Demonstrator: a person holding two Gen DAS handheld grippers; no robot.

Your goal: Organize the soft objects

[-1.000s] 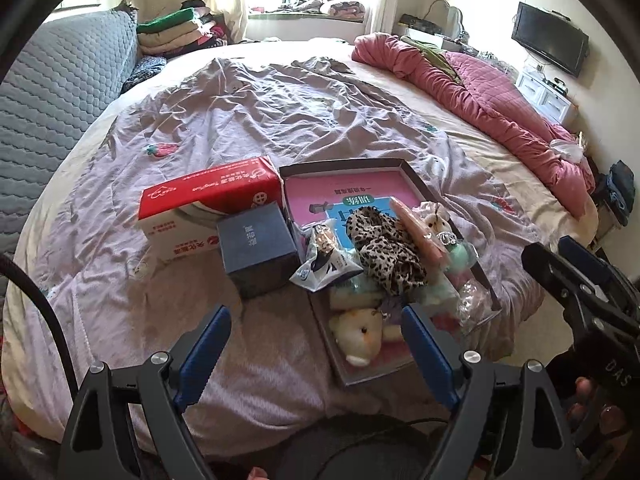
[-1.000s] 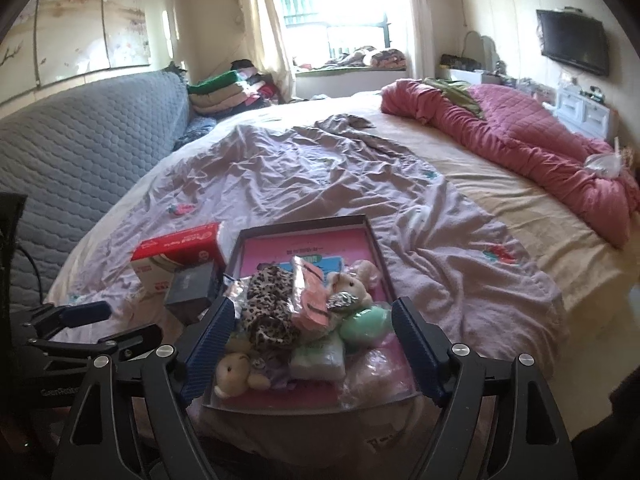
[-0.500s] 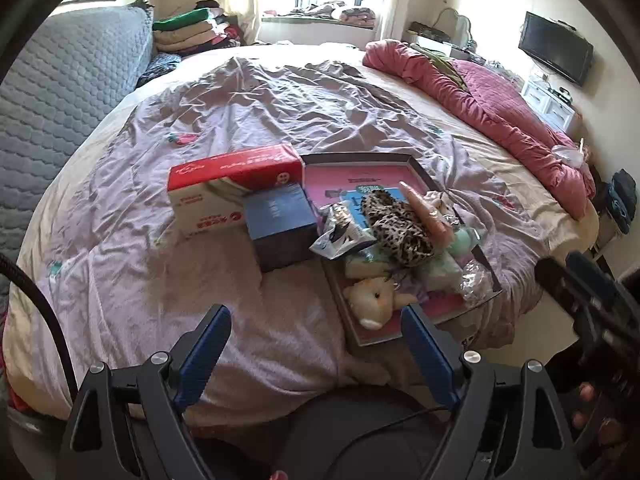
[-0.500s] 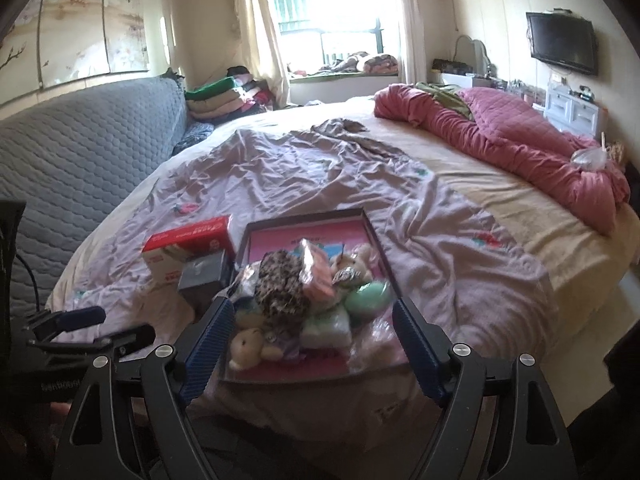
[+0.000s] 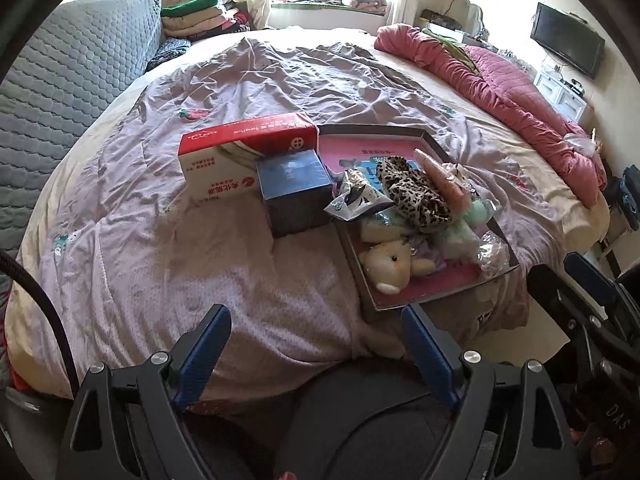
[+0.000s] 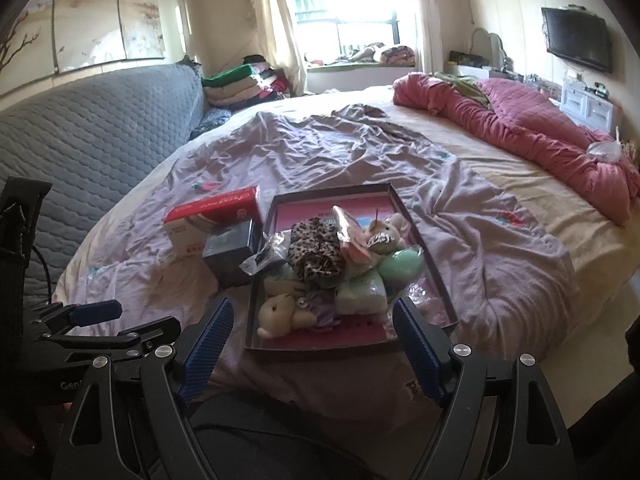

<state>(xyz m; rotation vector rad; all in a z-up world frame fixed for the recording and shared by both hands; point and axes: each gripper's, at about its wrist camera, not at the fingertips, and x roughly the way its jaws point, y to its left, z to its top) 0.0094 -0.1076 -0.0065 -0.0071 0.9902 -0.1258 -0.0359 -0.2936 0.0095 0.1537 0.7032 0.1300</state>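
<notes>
Both grippers farther from tray (image 6: 262,320)

Two hand-held claws hang side by side, both angled downward. The left claw (image 5: 316,344) stands with its blue-padded fingers (image 5: 204,344) spread wide, nothing between them. The right claw (image 6: 308,338) is likewise spread wide and empty, its blue pads (image 6: 416,350) well apart. Each claw appears at the edge of the other's view: the right one (image 5: 576,292) low at right, the left one (image 6: 108,320) low at left.
</notes>
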